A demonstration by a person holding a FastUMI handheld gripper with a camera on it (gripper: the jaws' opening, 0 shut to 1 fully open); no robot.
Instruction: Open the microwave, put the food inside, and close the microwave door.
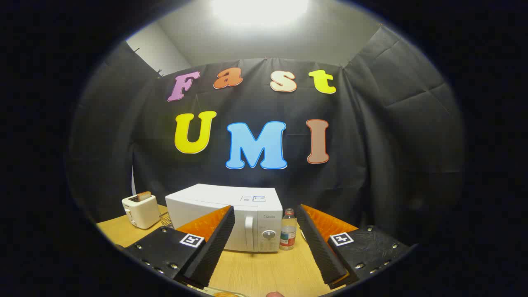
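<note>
The gripper [266, 243] hangs spread and empty over the bench [264, 270], its fingers framing the microwave [231, 216] straight ahead, door shut. The upright door handle [249, 233] (the likely first target) lies beyond and between the fingertips, nearer the left finger.

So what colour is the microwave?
White: the microwave shows best in the gripper view, beyond the open gripper.

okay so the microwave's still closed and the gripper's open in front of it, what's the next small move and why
Probably ease the gripper forward toward the door handle. The microwave door looks shut, the fingers stand wide apart holding nothing, and the handle sits beyond them across bare table, so it likely must be reached before anything can go inside.
</note>
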